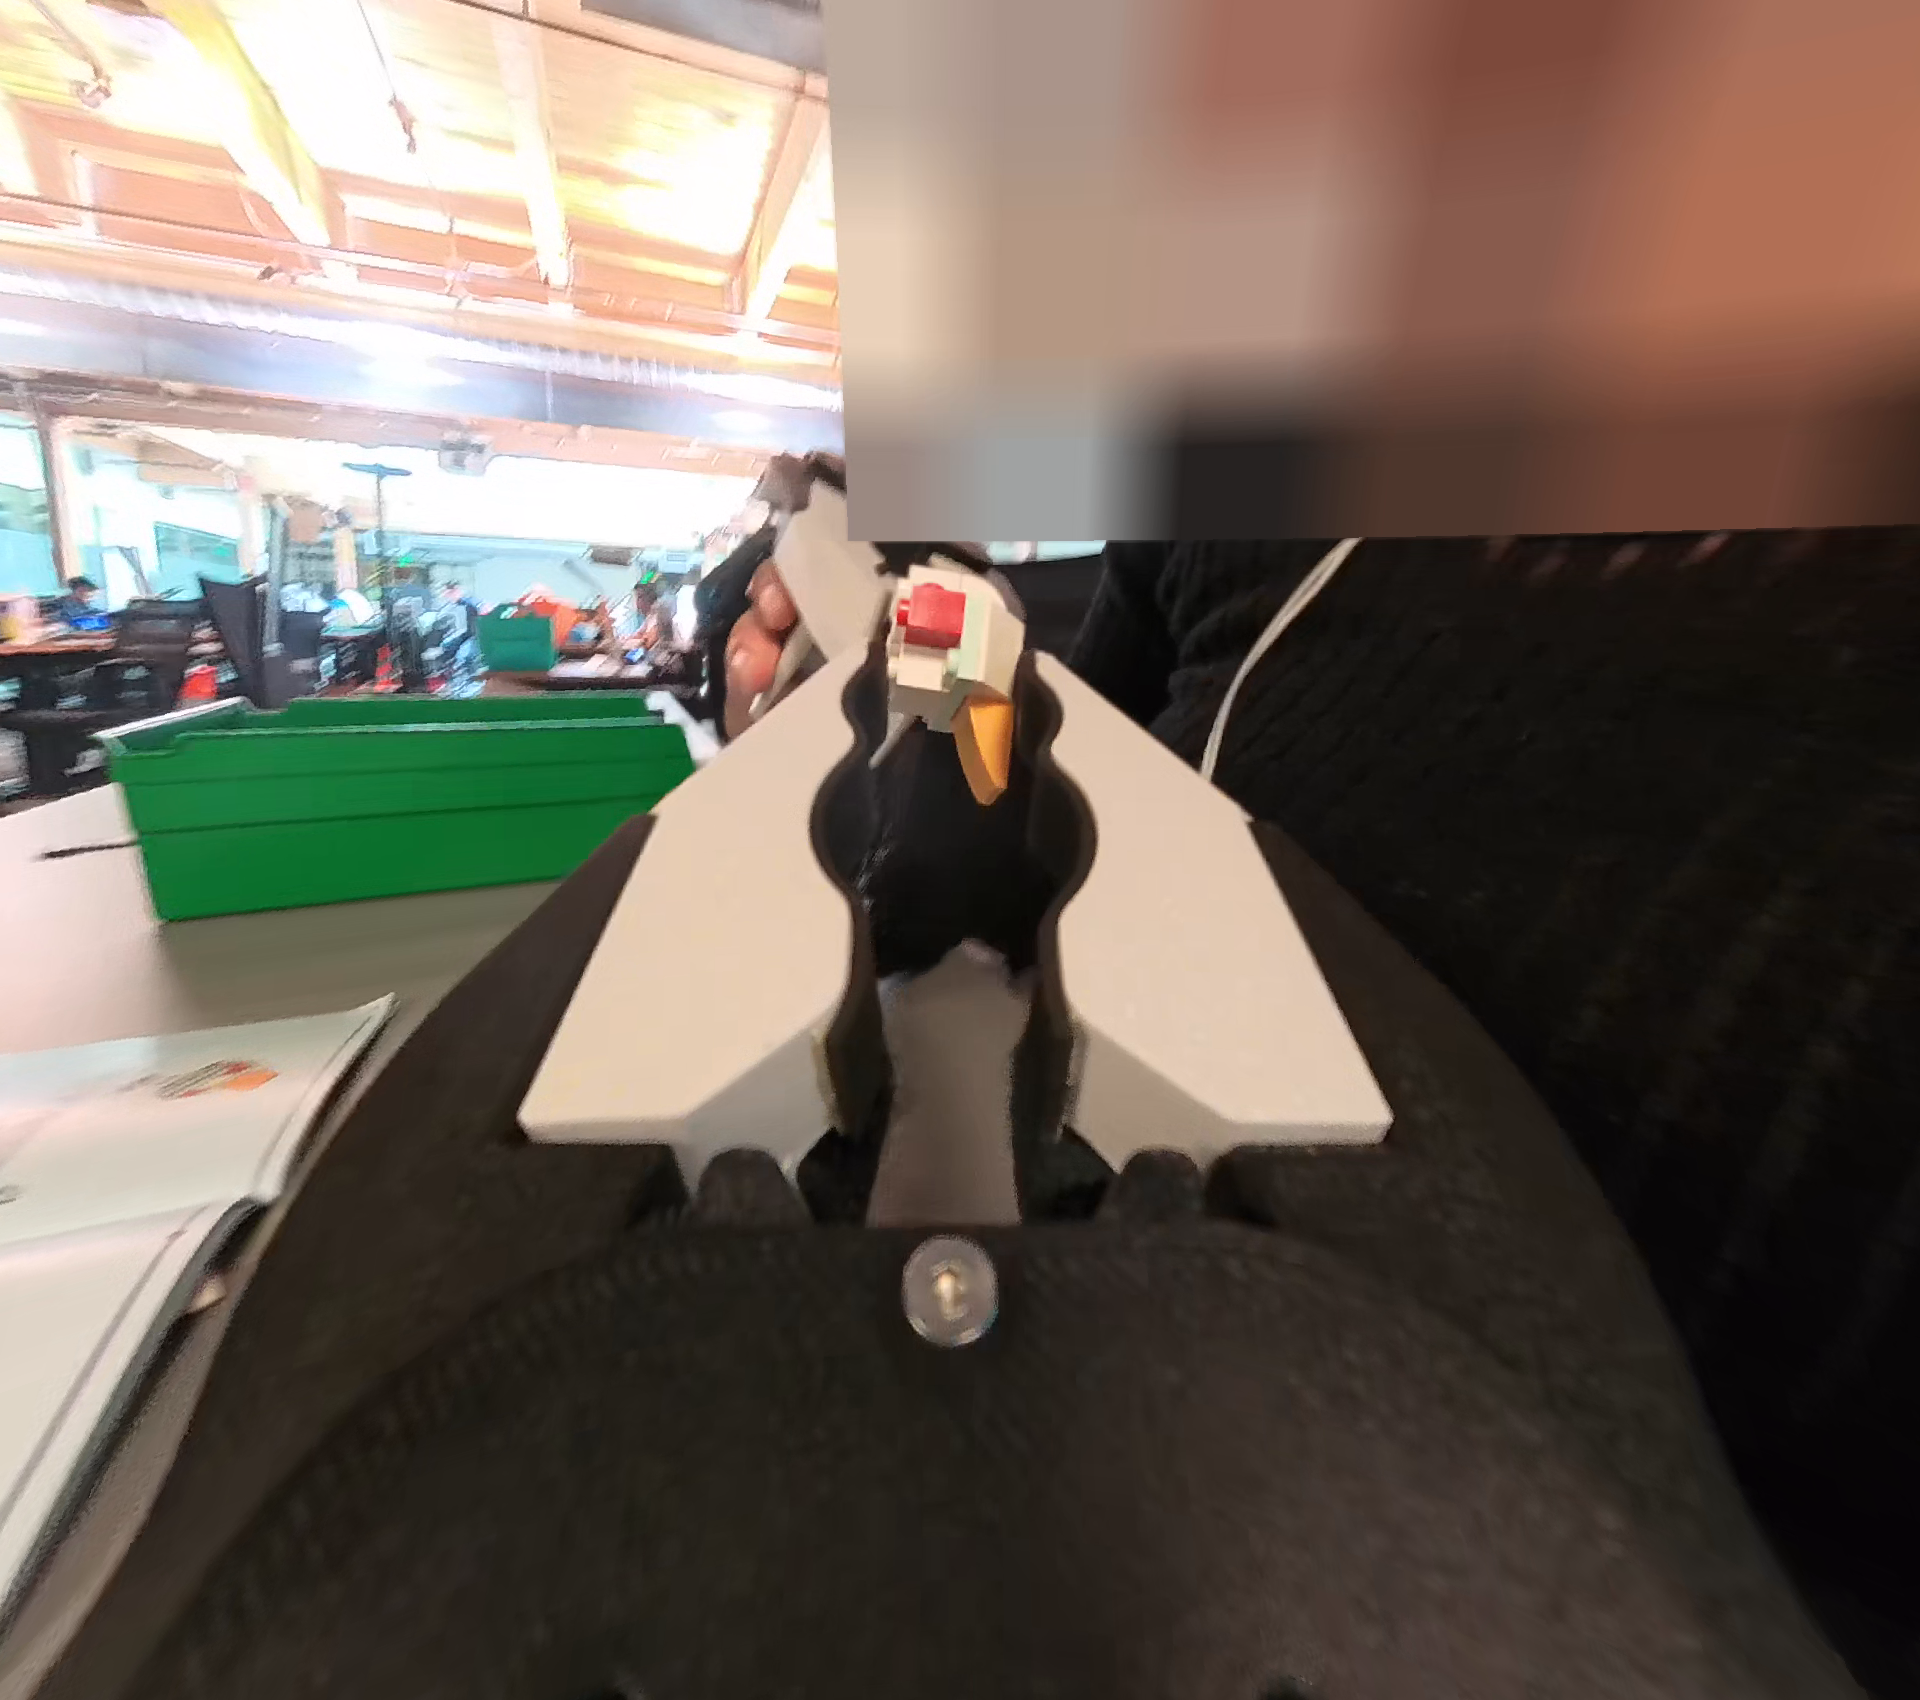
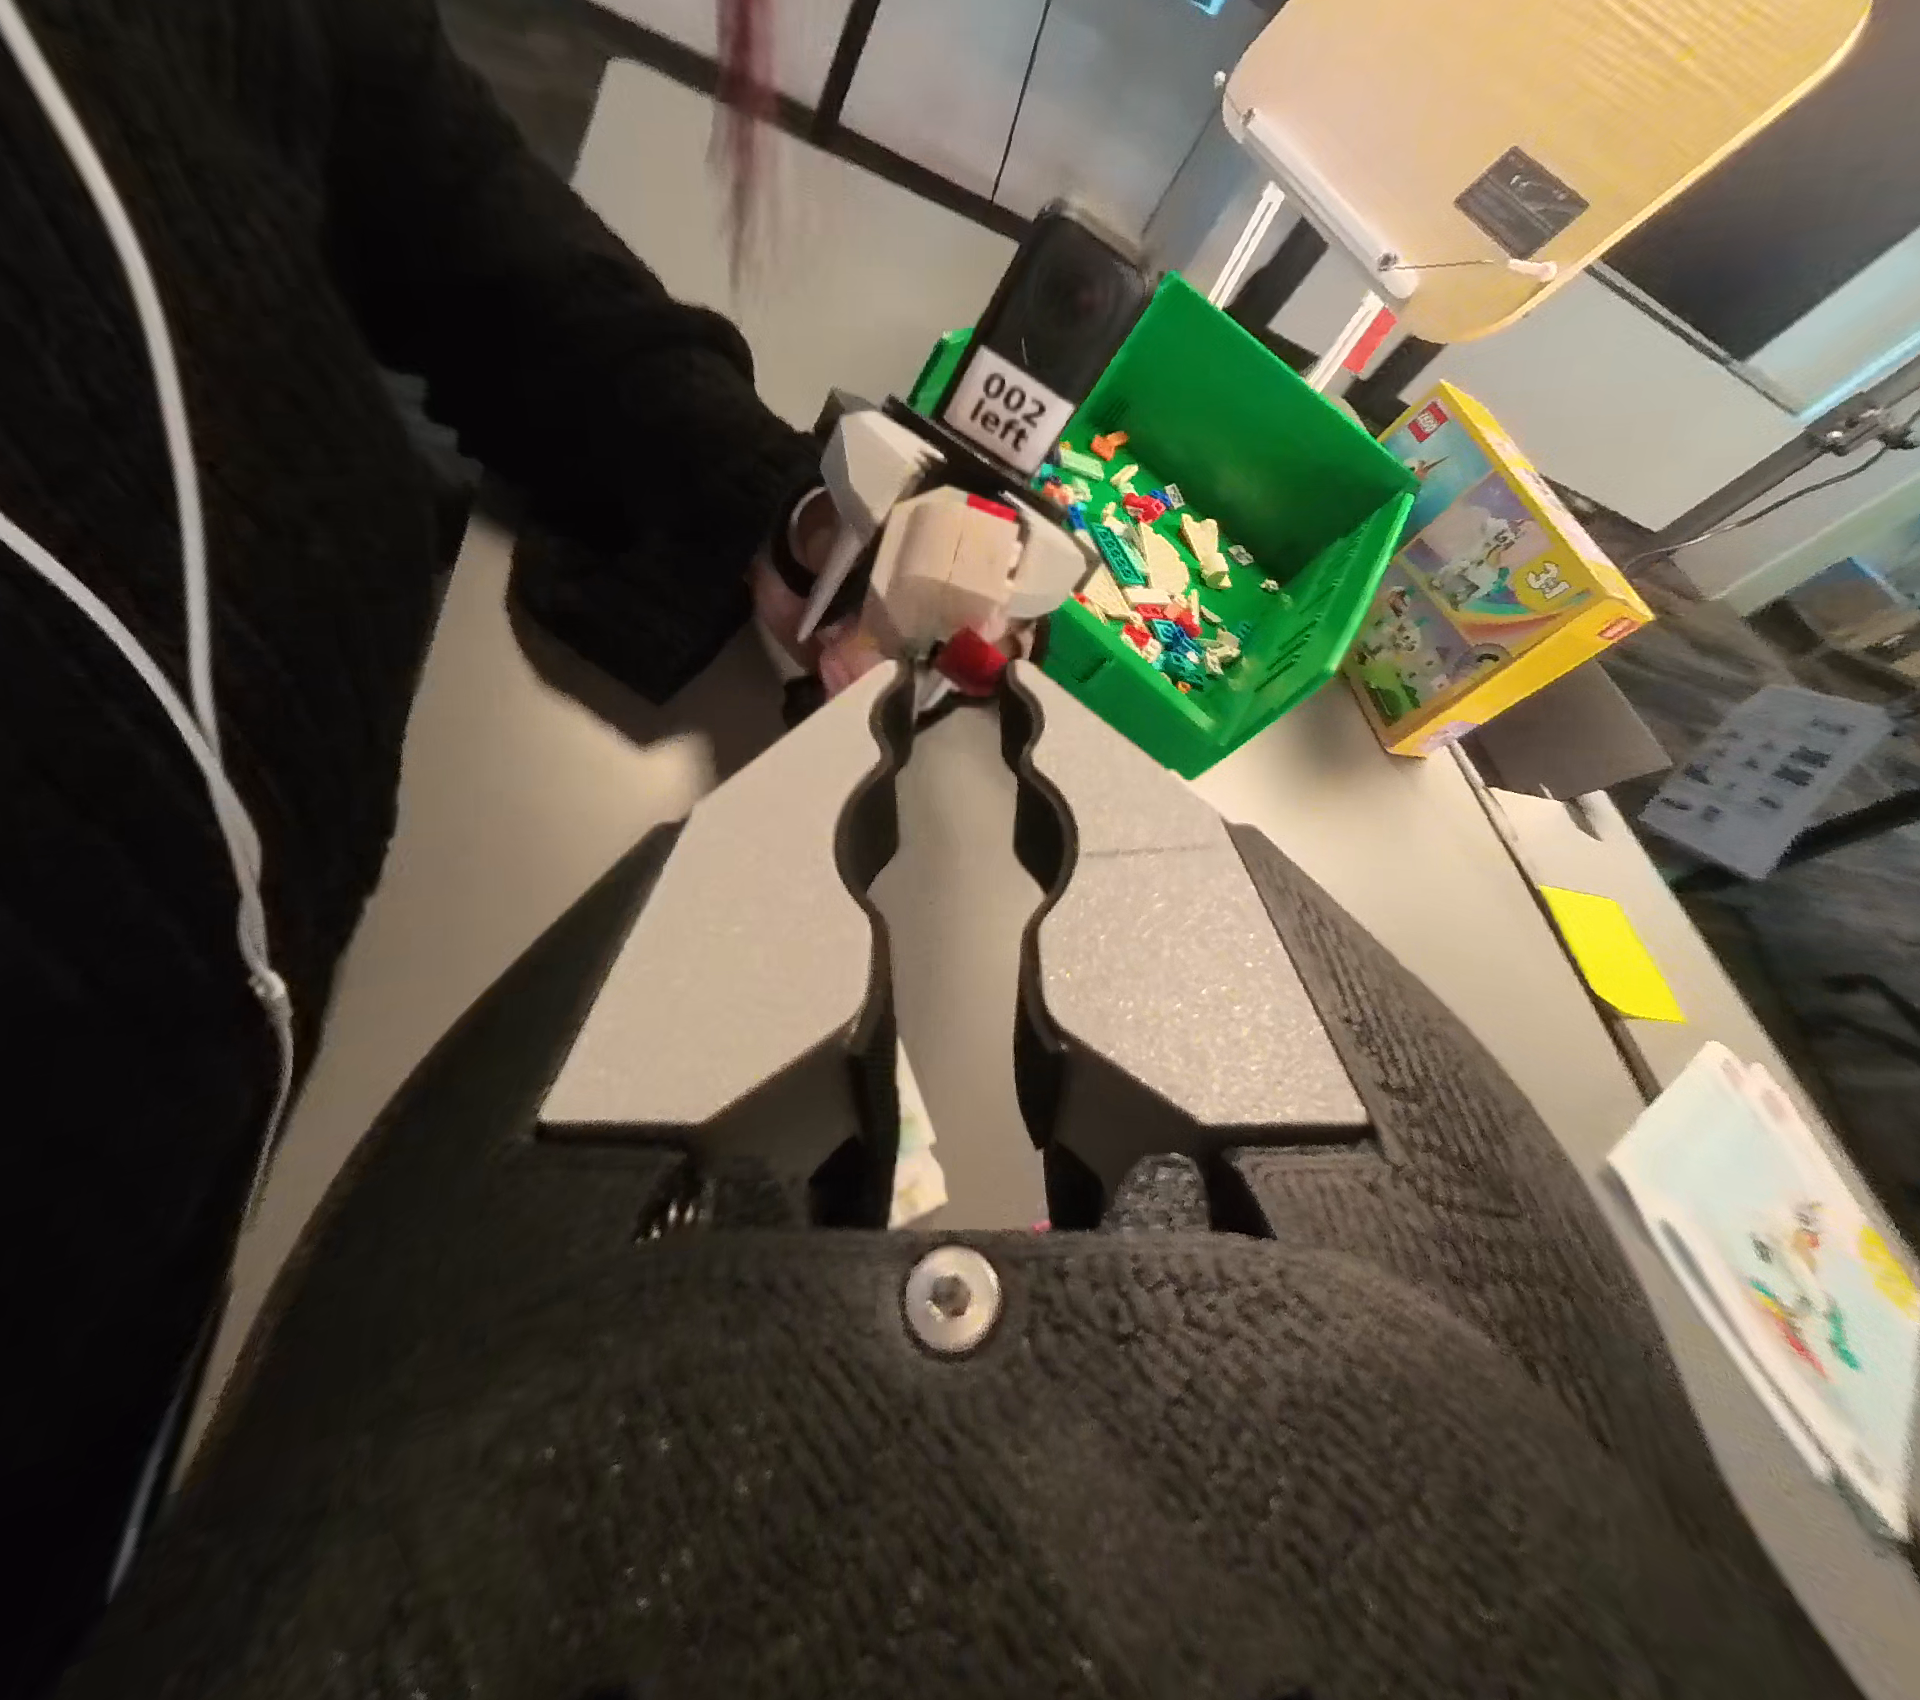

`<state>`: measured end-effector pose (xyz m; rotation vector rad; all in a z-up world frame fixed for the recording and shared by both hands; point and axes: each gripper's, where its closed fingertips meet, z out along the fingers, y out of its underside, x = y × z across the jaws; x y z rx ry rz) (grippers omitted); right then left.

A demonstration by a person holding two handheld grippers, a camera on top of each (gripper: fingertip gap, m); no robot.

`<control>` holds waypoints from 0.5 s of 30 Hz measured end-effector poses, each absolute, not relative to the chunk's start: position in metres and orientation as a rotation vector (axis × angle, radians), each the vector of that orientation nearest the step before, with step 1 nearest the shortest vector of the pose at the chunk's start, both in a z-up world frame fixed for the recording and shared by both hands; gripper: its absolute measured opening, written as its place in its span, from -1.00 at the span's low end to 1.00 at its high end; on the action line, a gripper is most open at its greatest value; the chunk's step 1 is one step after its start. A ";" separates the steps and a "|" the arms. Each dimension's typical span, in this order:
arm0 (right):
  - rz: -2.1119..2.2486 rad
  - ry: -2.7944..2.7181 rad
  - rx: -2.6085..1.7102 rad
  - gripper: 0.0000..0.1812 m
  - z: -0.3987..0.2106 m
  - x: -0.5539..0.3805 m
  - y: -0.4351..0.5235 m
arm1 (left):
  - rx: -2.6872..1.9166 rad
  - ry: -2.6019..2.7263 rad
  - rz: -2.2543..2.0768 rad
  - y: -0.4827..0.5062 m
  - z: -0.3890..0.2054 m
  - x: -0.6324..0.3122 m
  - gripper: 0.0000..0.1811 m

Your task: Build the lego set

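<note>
Both jaws pinch blocky white lego model [image 1: 951, 648] w/ red stud.

Bright overhead glare washing out the ceiling [image 1: 364, 92], motion blur across the left wrist view, softer even light on the table [image 2: 1143, 829], wide-angle bending at edges

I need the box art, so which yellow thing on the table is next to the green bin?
The yellow cardboard Lego box, right beside the green plastic bin; the flat yellow sticky note lies apart from it, nearer the camera.
</note>
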<state>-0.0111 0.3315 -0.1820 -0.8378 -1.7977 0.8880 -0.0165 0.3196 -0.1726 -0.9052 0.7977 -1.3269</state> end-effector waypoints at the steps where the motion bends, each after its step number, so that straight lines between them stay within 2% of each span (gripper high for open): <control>1: 0.927 -1.785 -0.854 -0.81 -0.180 -0.012 0.331 | -0.897 0.785 -1.343 0.319 -0.171 -0.018 -0.73; 6: 1.149 -1.728 -0.922 -0.76 -0.171 -0.015 0.323 | -0.882 0.764 -1.361 0.320 -0.169 -0.022 -0.73; 15: 1.062 -1.735 -0.985 -0.78 -0.178 -0.018 0.327 | -0.891 0.765 -1.339 0.322 -0.170 -0.021 -0.74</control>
